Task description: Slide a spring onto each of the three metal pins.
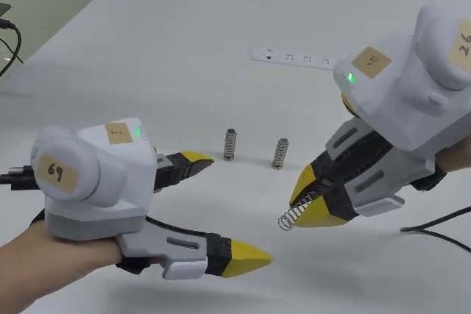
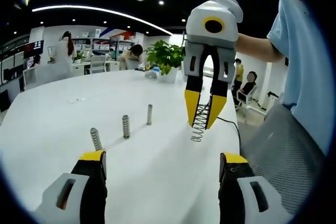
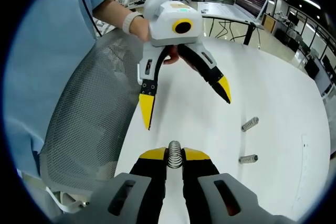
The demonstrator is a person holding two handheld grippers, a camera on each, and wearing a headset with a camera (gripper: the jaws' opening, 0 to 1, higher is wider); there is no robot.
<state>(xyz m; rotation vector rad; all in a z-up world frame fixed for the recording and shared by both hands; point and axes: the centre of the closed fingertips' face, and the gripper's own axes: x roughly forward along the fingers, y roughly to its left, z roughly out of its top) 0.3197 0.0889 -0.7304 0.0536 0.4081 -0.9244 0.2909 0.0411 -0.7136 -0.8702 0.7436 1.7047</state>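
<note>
Right gripper (image 1: 309,207) is clamped on a loose spring (image 1: 289,216), the coil pinched between its yellow tips (lower end hanging free). It's held over the white table (image 1: 184,49), just beside the bare pin (image 2: 149,114). In line from the bare pin stand a sprung pin (image 2: 126,126) and a second sprung pin (image 2: 96,139), running toward the left gripper (image 1: 221,207), whose jaws are spread wide and hold nothing. A power strip (image 1: 294,57) lies well beyond.
</note>
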